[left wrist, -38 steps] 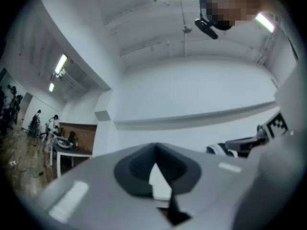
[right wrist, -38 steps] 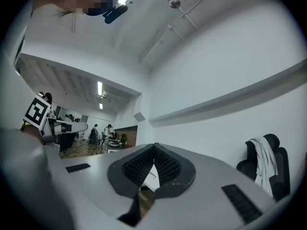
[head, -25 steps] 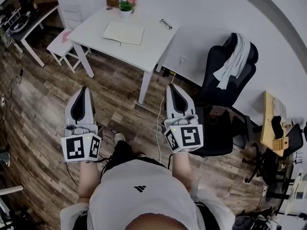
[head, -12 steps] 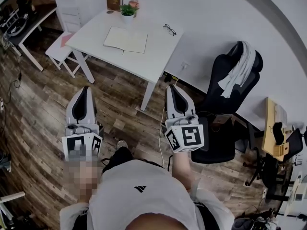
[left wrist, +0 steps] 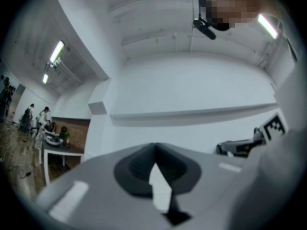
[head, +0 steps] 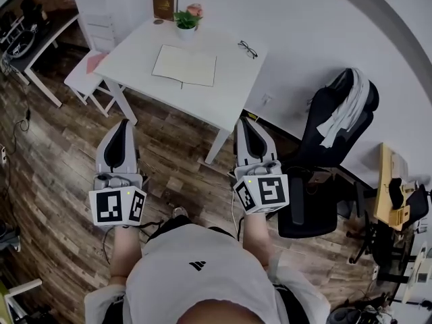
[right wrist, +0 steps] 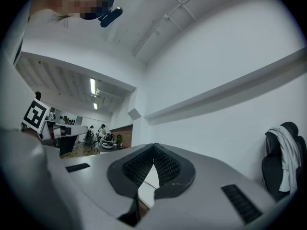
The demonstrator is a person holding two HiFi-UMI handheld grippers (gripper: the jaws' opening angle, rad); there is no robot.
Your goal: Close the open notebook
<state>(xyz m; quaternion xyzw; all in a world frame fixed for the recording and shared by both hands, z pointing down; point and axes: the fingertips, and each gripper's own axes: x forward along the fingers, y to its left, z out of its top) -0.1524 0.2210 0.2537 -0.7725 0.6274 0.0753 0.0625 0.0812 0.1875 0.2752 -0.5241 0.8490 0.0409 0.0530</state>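
Observation:
The open notebook [head: 184, 65] lies flat on the white table [head: 223, 90] at the top of the head view, pages up. Both grippers are held low over the wooden floor, well short of the table and pointing toward it. My left gripper [head: 123, 123] is shut with nothing in it; its own view shows the jaws [left wrist: 154, 145] meeting against a white wall. My right gripper [head: 244, 121] is likewise shut and empty, its tips [right wrist: 154, 145] closed together. The notebook shows in neither gripper view.
On the table stand a potted plant [head: 187, 20], a brown book [head: 164, 4] and a pair of glasses [head: 248, 48]. A black office chair [head: 331, 123] draped with a white garment stands at the right. A pink-topped stool [head: 90, 69] sits left of the table.
The person has walked toward the table. Table and notebook sit lower and larger in the head view, and both grippers came along still shut.

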